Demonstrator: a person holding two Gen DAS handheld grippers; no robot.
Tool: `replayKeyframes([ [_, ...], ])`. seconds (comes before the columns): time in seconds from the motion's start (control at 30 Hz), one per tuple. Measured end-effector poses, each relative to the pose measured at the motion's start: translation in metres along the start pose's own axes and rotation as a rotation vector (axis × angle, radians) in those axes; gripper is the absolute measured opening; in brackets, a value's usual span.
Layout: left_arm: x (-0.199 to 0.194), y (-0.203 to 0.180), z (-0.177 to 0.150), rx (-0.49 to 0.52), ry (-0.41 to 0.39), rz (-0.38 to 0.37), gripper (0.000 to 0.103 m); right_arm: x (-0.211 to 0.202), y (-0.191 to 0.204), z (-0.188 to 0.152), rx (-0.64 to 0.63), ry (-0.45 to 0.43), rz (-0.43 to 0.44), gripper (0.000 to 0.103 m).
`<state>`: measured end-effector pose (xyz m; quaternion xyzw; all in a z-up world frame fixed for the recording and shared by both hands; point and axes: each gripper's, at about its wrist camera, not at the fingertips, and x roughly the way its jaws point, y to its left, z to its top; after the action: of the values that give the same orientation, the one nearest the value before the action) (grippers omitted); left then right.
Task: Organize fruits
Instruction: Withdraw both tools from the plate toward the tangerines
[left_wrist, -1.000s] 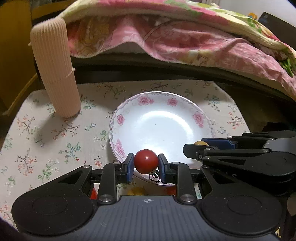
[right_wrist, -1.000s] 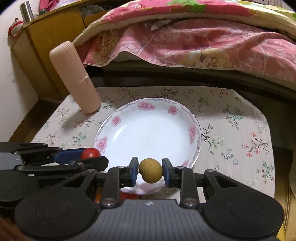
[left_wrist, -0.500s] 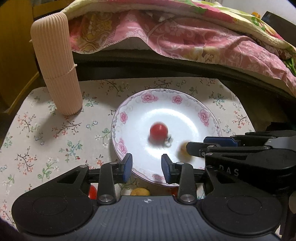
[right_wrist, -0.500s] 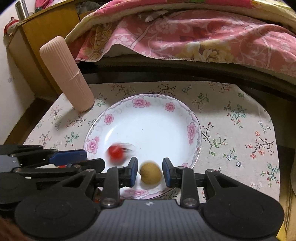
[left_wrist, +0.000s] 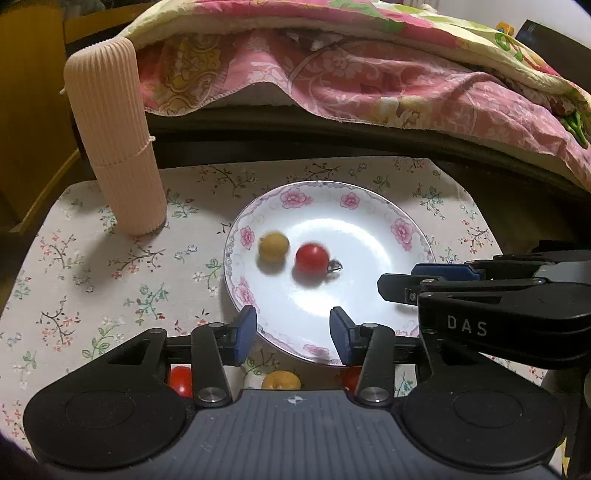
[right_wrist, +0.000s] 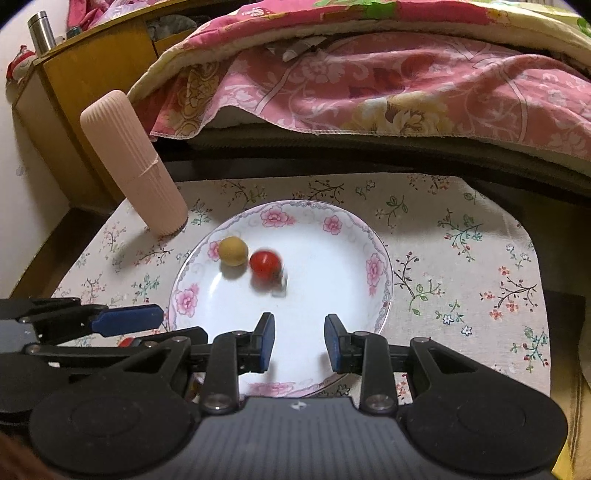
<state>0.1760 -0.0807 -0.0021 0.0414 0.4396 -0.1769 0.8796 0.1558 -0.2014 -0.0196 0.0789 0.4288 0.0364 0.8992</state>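
Note:
A white plate with a pink flower rim (left_wrist: 402, 230) (right_wrist: 375, 266) sits on the floral tablecloth. In it lie a red cherry tomato (left_wrist: 312, 257) (right_wrist: 264, 261) and a tan round fruit (left_wrist: 273, 246) (right_wrist: 232, 250), side by side and motion-blurred. My left gripper (left_wrist: 291, 330) is open and empty over the plate's near rim. My right gripper (right_wrist: 298, 338) is open and empty over the plate's near part. More fruits, a red one (left_wrist: 181, 380) and a tan one (left_wrist: 280, 382), lie below the left gripper, partly hidden.
A tall ribbed pink cylinder (left_wrist: 114, 140) (right_wrist: 135, 164) stands at the table's back left. A bed with a pink floral quilt (left_wrist: 369, 74) runs behind the table. A wooden cabinet (right_wrist: 74, 92) stands at the left.
Both grippers opened and let go of their fruits. The tomato and the tan fruit rolled across the plate toward its left side. Both grippers pulled back.

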Motion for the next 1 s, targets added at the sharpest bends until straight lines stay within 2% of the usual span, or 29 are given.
replayKeyframes([
  [0.87,-0.019,0.001,-0.022,0.062,0.015,-0.009,0.057,-0.015,0.015,-0.02,-0.05,0.034,0.032,0.031],
  [1.0,-0.023,0.0,-0.032,0.086,0.028,-0.015,0.061,-0.017,0.017,-0.028,-0.061,0.052,0.051,0.031],
])
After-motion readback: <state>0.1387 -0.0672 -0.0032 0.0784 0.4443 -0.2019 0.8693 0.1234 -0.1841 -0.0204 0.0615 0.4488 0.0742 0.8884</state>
